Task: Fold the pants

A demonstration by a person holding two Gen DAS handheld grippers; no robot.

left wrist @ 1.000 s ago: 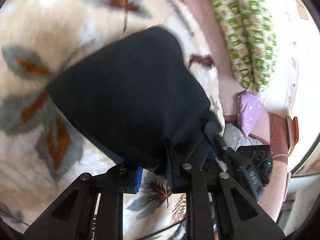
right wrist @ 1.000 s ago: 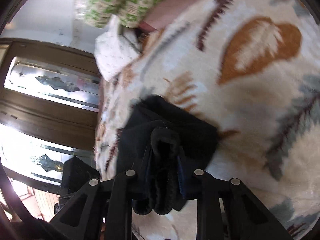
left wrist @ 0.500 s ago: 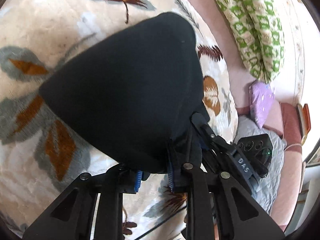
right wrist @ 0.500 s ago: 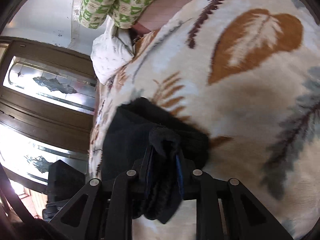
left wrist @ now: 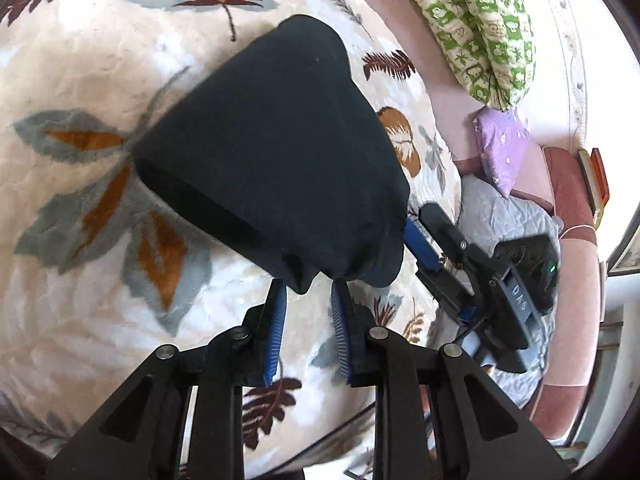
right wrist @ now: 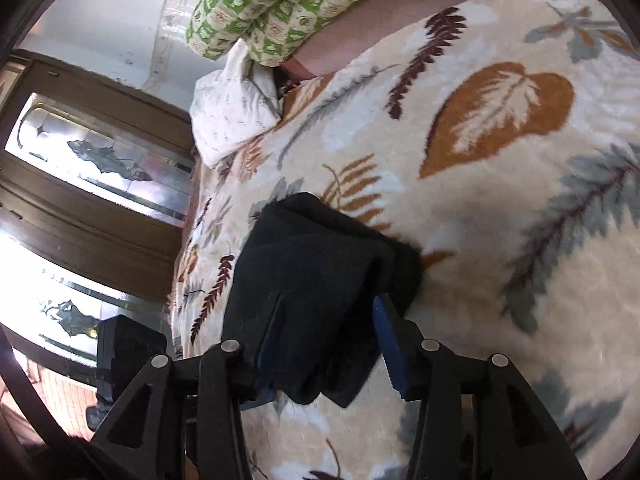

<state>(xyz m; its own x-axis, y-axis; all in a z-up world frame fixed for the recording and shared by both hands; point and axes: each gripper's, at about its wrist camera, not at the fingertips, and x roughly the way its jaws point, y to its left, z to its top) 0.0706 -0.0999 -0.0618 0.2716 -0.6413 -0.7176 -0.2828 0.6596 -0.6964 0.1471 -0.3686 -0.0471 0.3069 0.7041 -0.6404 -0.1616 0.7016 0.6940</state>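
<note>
The black pants lie folded into a thick bundle on the leaf-patterned blanket. My left gripper is open, its blue-padded fingers just short of the bundle's near edge. My right gripper is open, with the bundle's edge lying loosely between its fingers. The right gripper also shows in the left wrist view, at the bundle's right side.
A green-and-cream patterned quilt and a purple pillow lie beyond the blanket on a pink sheet. A white pillow sits by the wood-framed glass door. The blanket edge is near the left gripper's base.
Both grippers have opened and let go of the pants. The bundle has dropped onto the blanket, and the left gripper has drawn back a little from it.
</note>
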